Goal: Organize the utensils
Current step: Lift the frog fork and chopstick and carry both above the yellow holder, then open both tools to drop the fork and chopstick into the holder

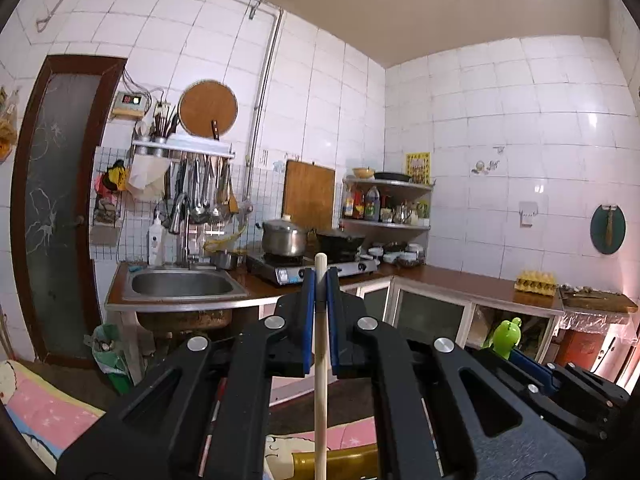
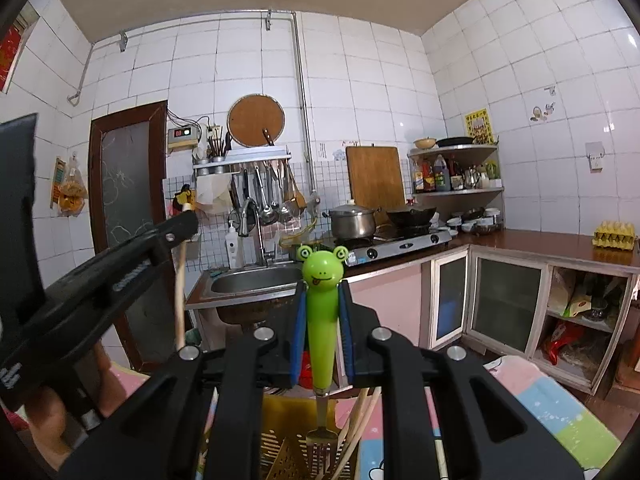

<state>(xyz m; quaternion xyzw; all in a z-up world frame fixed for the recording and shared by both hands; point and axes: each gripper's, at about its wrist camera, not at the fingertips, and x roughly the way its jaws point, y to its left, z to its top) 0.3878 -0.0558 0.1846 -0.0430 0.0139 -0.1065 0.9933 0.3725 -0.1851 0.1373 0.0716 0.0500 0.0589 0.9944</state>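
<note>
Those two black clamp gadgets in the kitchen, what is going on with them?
A person holds them. The left gripper is shut on a thin pale wooden chopstick, held upright. The right gripper clamps a fork with a green frog-shaped handle, prongs hanging above a yellow slotted plastic basket.

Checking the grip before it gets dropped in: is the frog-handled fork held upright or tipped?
Upright. The frog-handled fork stands vertical in the right gripper, frog head up, tines down over the yellow basket.
</note>
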